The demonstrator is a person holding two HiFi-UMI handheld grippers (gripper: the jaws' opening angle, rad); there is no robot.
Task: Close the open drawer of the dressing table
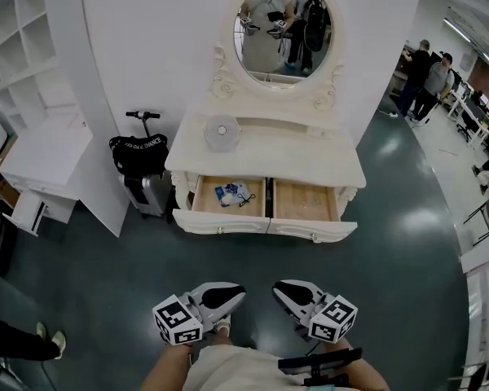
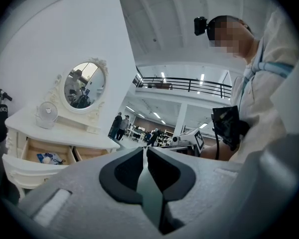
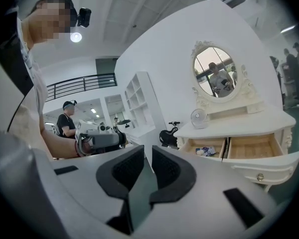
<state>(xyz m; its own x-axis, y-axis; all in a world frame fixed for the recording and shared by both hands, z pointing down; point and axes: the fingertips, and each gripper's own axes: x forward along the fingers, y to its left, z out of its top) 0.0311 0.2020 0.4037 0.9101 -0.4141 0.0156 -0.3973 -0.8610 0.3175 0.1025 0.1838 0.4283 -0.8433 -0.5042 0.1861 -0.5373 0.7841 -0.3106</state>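
Note:
The white dressing table (image 1: 265,155) with an oval mirror (image 1: 284,29) stands ahead of me. Both of its drawers are pulled out. The left drawer (image 1: 228,195) holds small blue and white items, and the right drawer (image 1: 304,201) looks empty. The same two open drawers appear in the left gripper view (image 2: 46,152) and in the right gripper view (image 3: 253,146). My left gripper (image 1: 238,294) (image 2: 145,151) and right gripper (image 1: 279,287) (image 3: 148,148) hang low in front of me, well short of the drawer fronts. Both are shut with nothing between the jaws.
A small round fan (image 1: 222,133) sits on the tabletop. A black bag on a scooter (image 1: 138,153) and a silver suitcase (image 1: 151,192) stand left of the table. White shelving (image 1: 33,63) lines the left wall. People (image 1: 428,72) stand far right. The floor is dark green.

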